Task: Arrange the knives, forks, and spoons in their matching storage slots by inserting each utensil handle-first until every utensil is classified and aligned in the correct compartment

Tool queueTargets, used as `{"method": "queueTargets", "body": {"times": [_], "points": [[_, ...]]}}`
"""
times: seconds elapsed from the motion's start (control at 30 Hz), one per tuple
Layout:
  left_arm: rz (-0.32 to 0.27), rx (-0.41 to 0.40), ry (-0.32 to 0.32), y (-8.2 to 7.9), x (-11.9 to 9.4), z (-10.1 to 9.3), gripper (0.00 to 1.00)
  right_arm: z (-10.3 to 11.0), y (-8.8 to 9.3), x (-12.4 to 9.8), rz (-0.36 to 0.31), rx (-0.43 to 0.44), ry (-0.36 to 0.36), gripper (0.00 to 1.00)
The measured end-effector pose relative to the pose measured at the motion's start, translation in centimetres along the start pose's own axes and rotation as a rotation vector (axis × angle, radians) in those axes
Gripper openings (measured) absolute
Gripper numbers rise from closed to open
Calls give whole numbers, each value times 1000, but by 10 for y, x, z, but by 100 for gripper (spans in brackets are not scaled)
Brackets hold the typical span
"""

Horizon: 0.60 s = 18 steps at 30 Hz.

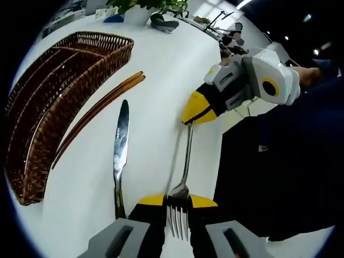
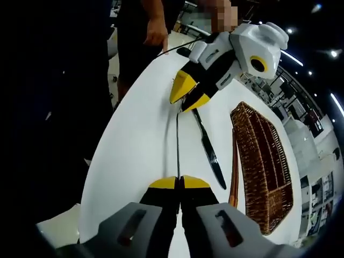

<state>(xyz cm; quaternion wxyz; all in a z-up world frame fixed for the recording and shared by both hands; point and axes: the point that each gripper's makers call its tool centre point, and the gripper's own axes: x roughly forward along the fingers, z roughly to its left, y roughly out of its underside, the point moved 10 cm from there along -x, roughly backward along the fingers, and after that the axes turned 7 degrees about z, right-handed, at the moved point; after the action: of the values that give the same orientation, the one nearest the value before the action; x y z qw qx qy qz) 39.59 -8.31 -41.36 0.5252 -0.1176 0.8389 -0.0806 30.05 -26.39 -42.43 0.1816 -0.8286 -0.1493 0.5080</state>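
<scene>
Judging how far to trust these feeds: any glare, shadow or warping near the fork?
Left gripper view: the knife blade glints, the fork casts a soft shadow on the white table, and the fisheye bends the wicker basket. Right gripper view: the fork appears edge-on as a thin line, and ceiling lights streak at the edges.

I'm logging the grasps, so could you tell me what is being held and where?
A fork: the left gripper grips its tine end, the right gripper the tip of its handle.

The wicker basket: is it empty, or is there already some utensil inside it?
Empty, as far as visible. The wicker basket shows bare compartments; the knife, chopsticks and fork remain outside it.
</scene>
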Motion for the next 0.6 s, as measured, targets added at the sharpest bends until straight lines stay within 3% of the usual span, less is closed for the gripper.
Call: {"method": "queueTargets", "body": {"times": [0.3,0.6], "points": [[21,86,-103,5,-1,-4,16,-12,-3,-9,-7,-10,14,0],[-102,108,-217,7,-10,0,29,-19,0,-15,-10,24,-6,0]]}}
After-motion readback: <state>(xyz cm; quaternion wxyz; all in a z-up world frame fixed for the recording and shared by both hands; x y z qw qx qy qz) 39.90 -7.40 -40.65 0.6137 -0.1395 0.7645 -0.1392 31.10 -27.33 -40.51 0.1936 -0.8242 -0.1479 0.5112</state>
